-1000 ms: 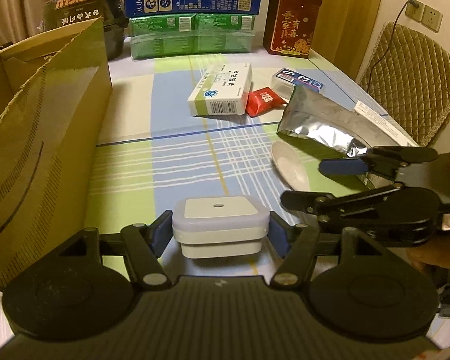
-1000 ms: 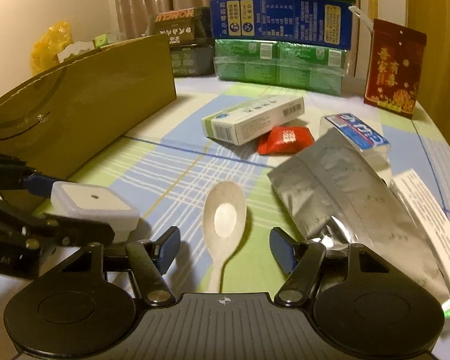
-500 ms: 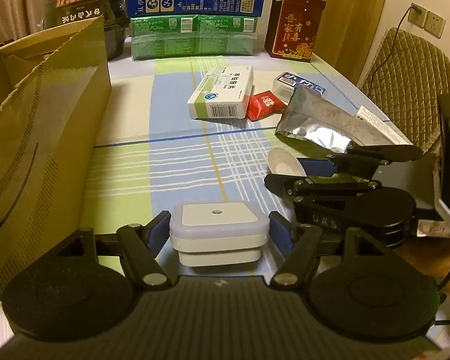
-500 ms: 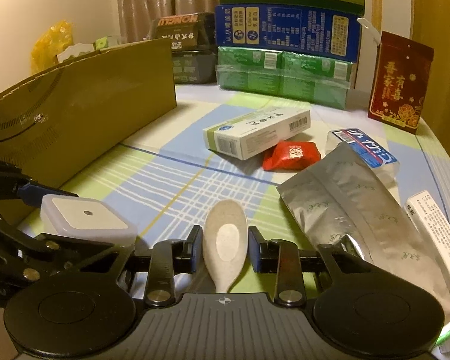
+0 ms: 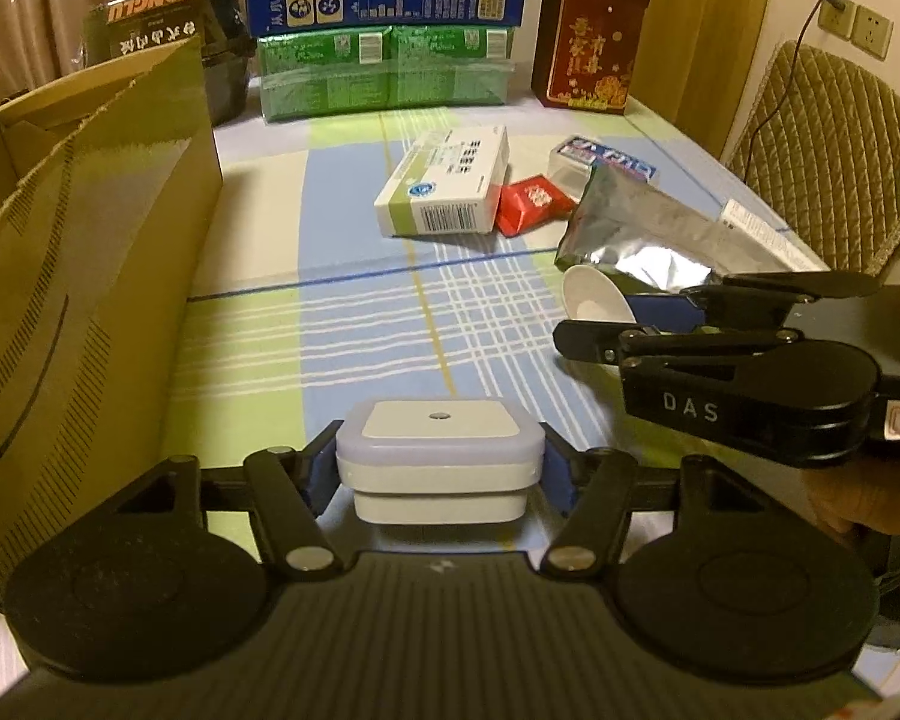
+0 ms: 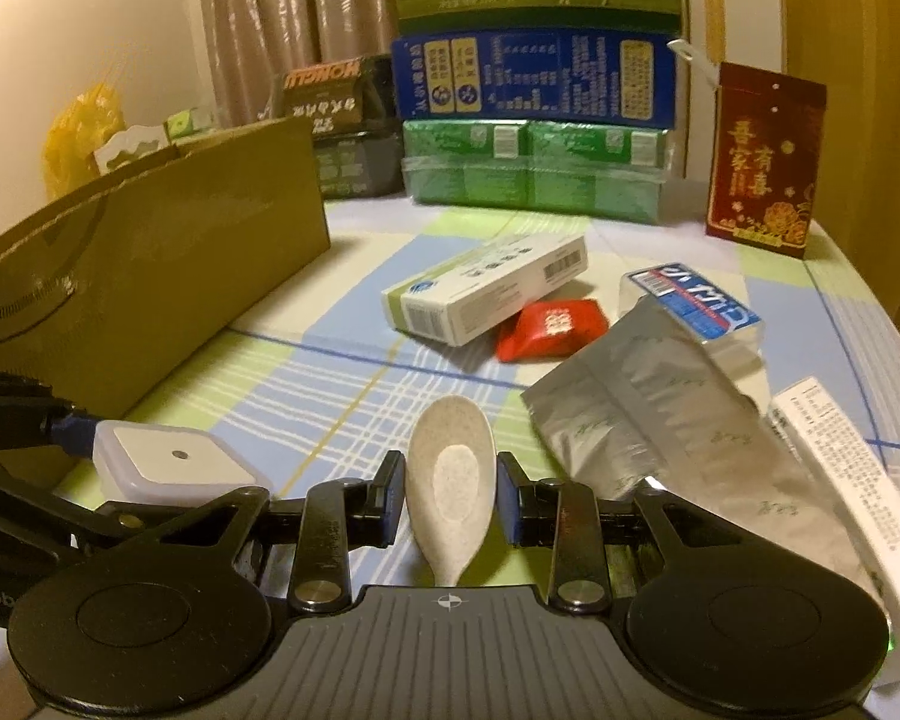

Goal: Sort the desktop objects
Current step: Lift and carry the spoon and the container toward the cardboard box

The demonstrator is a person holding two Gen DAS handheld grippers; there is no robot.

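The left gripper (image 5: pixel 438 468) is closing on one white square night light (image 5: pixel 438 456) beside one cardboard box (image 5: pixel 90 252); the right gripper (image 6: pixel 450 495) clamps one beige spoon (image 6: pixel 450 474) above the plaid tablecloth (image 6: pixel 306 408).

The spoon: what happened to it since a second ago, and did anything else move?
The right hand-held gripper closed its open jaws on the spoon and now pinches its bowl. The left hand-held gripper is closing on the white box between its fingers; the box hasn't moved. The carton, red packet and foil pouch stayed put.
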